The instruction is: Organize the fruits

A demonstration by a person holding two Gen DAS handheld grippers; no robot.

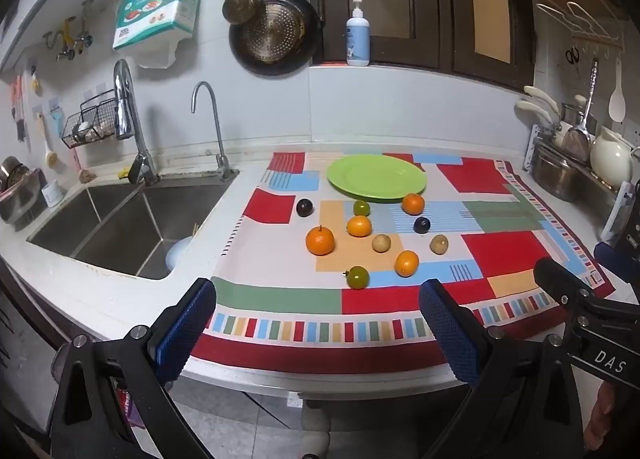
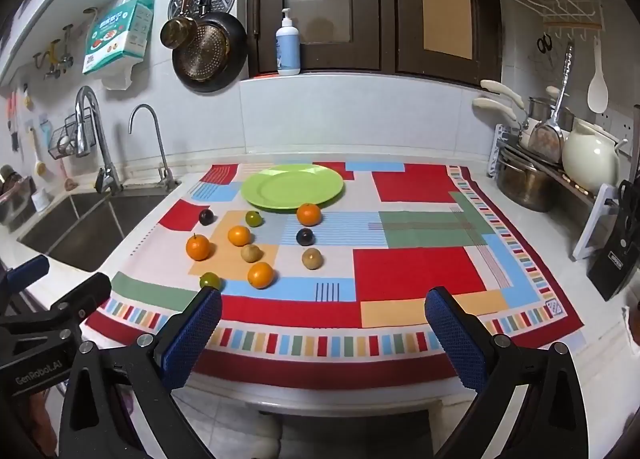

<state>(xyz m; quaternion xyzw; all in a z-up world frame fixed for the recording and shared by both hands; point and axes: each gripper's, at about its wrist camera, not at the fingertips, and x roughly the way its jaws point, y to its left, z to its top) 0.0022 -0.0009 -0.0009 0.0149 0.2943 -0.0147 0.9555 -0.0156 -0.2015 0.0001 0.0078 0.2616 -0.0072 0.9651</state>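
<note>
Both of my grippers hang at the near edge of the table, holding nothing: the left gripper [image 1: 318, 323] with its blue pads spread wide, the right gripper [image 2: 322, 333] likewise agape. The fruits lie loose on the patterned cloth [image 2: 420, 271], all just short of the green plate [image 2: 292, 185], which carries none of them. Nearest my left pads is a green tomato-like fruit [image 1: 357, 277] beside a small orange [image 1: 407, 263]; a larger stemmed orange [image 1: 320, 240] sits left of them; two pale brown fruits [image 1: 381, 243], two dark plums [image 1: 305, 207] and further oranges [image 1: 413, 203] lie beyond. I judge all to be light, round and apt to roll; the oranges firm-skinned, the plums and green fruits smoother and easier to bruise, so each is best taken across its widest girth with modest pressure. Legible writing: "GenRobot.AI" on the left gripper's body in the right view, "DAS" on the right gripper's body in the left view, "200" on the wall-hung tissue pack [image 1: 158, 7].
</note>
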